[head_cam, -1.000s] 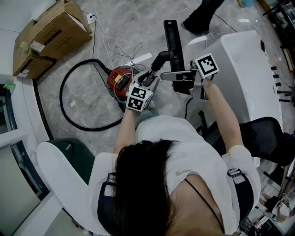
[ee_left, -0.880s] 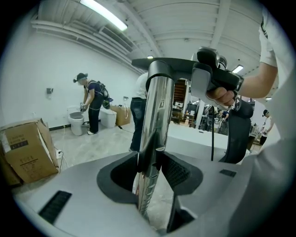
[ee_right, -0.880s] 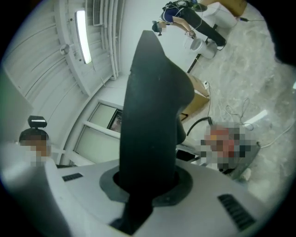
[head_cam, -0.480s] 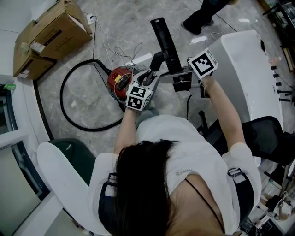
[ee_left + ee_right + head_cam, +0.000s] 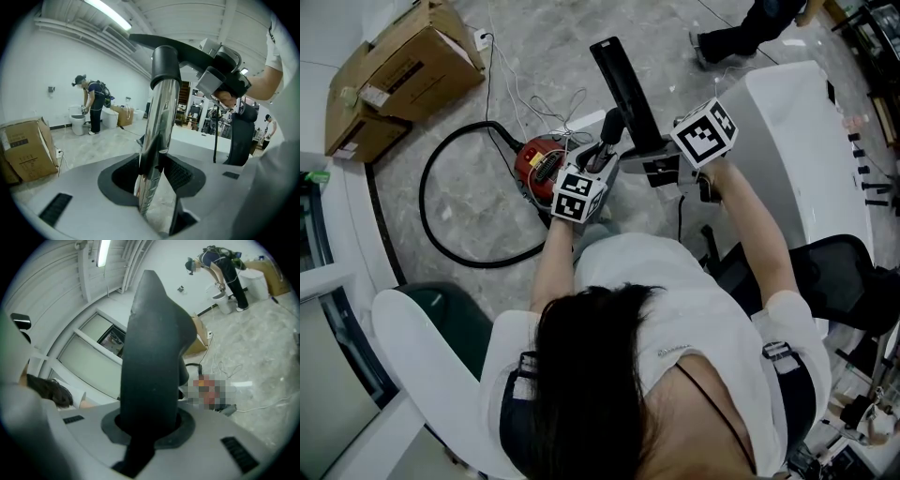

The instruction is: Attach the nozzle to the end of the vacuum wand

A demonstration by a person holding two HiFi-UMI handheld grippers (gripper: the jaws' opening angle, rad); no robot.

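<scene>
**A:** There, the left tongs point(image 5: 151, 176) are clamped on the shiny chrome vacuum wand point(image 5: 158, 122), and the right tongs point(image 5: 143, 427) grip the flat black floor nozzle point(image 5: 152, 352).

**B:** The nozzle's just swung leftward with its neck over the wand's end. Twisting it home, I'd say.

**A:** And those brown cardboard boxes point(image 5: 398, 66) on the floor? Contents hidden.

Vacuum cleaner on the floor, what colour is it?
The vacuum cleaner is red, with a black hose. The head view shows it best.
</scene>
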